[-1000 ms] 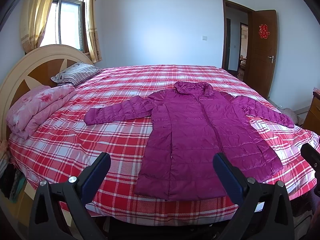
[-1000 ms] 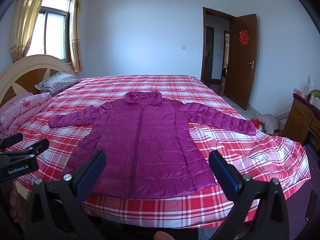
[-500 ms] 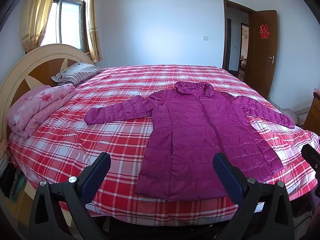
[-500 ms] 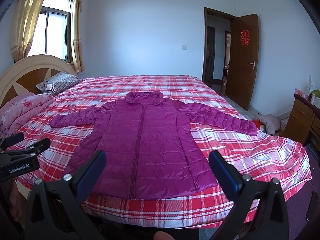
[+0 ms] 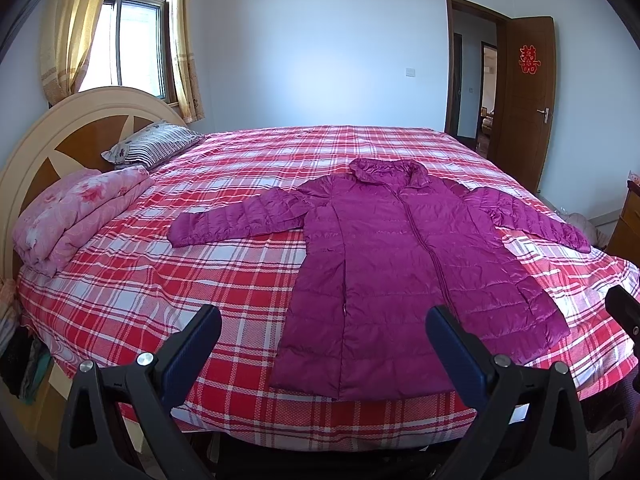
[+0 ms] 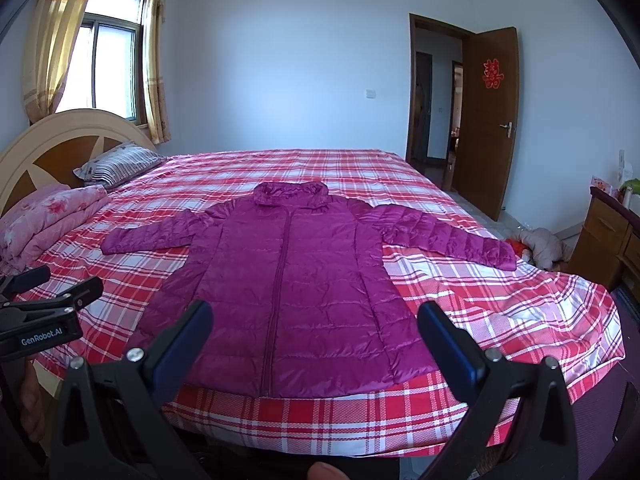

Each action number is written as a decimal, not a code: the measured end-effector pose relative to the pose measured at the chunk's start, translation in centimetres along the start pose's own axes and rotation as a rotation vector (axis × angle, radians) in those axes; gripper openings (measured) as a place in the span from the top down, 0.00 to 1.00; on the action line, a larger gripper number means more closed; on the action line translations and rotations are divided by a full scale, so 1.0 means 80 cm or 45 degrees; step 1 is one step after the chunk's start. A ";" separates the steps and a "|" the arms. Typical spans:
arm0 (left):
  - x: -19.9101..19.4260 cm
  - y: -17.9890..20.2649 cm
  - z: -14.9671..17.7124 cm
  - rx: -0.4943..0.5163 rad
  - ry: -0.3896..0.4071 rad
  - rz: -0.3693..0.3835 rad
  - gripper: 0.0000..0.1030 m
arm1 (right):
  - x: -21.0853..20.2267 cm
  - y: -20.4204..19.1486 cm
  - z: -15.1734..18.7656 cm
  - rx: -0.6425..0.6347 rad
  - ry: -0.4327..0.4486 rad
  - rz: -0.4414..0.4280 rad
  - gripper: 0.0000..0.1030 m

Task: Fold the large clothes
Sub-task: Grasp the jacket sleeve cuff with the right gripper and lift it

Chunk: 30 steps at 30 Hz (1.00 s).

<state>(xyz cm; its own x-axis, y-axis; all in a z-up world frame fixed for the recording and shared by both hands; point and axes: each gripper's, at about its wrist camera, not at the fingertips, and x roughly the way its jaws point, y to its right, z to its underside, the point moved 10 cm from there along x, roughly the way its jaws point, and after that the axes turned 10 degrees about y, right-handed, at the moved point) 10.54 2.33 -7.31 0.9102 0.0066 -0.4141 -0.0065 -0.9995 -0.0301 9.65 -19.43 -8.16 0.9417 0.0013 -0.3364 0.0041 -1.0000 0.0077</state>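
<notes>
A long magenta puffer coat (image 5: 396, 264) lies flat and zipped on a red plaid bed (image 5: 208, 276), collar toward the far side, both sleeves spread outward. The right wrist view shows the same coat (image 6: 288, 280) with its hem at the bed's near edge. My left gripper (image 5: 323, 320) hangs open in front of the bed, short of the hem, holding nothing. My right gripper (image 6: 314, 312) is open too, just before the hem, with nothing between its fingers. The left gripper's body (image 6: 36, 320) shows at the left edge of the right wrist view.
A folded pink quilt (image 5: 76, 212) and a striped pillow (image 5: 154, 146) lie by the round headboard (image 5: 72, 132) on the left. An open brown door (image 6: 486, 120) stands at the back right. A wooden cabinet (image 6: 608, 236) and a bundle on the floor (image 6: 540, 246) sit right of the bed.
Both views have shifted very slightly; the coat lies as before and both grippers stay open.
</notes>
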 end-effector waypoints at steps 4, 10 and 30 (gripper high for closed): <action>0.015 0.002 0.007 0.017 -0.018 -0.006 0.01 | 0.015 0.001 0.007 0.016 0.025 -0.052 0.00; 0.069 -0.001 0.024 0.043 -0.082 -0.019 0.01 | 0.073 0.020 0.050 0.057 -0.063 -0.111 0.00; 0.323 0.027 -0.018 0.181 -0.049 -0.156 0.01 | 0.293 0.488 0.095 0.743 -0.412 0.567 0.09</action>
<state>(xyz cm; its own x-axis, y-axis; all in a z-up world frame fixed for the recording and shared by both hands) 34.66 0.30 -16.78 0.8914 0.1318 -0.4336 0.0425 -0.9769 -0.2096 29.36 -58.51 -22.87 0.6686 -0.3121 -0.6749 -0.6102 -0.7491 -0.2580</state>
